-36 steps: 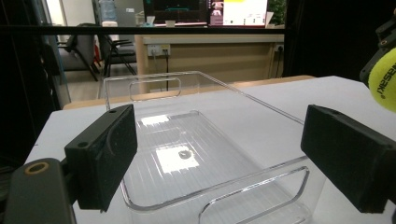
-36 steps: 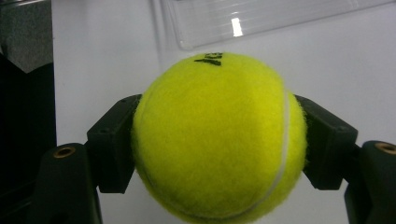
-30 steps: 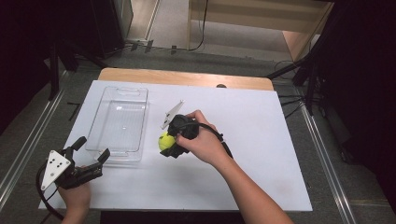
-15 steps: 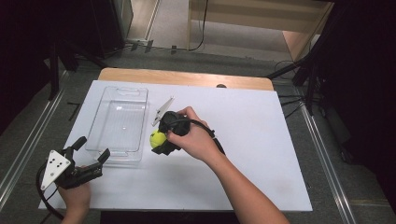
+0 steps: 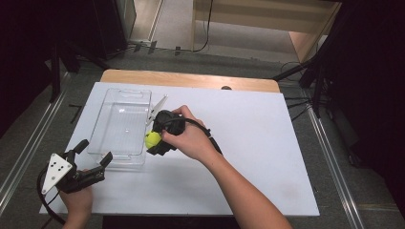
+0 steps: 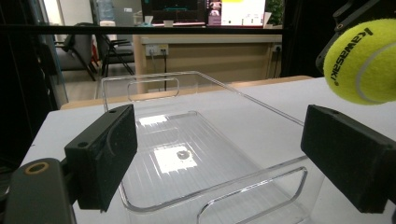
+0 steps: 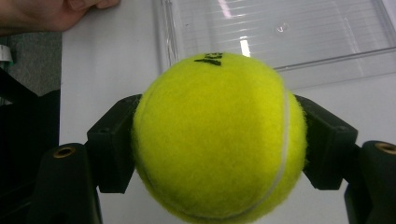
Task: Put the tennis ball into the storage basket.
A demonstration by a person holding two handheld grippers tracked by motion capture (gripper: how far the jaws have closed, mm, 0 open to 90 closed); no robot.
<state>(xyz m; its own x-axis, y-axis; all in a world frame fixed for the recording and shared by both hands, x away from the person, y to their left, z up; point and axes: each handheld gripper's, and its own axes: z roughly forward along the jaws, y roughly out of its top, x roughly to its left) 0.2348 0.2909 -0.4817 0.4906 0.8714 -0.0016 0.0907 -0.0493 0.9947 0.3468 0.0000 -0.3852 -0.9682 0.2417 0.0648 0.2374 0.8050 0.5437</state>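
While your right gripper point(image 5: 155, 139) clamps the tennis ball point(image 5: 153, 139) mid-frame in the high view, the clear tray point(image 5: 111, 149) lies just left of it, long axis running up-frame. Left gripper point(image 5: 93, 160), jaws apart, waits at the tray's near end.

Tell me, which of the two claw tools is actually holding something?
The right gripper, beside the clear tray: its jaws clamp a yellow tennis ball. The left gripper has open, empty jaws.
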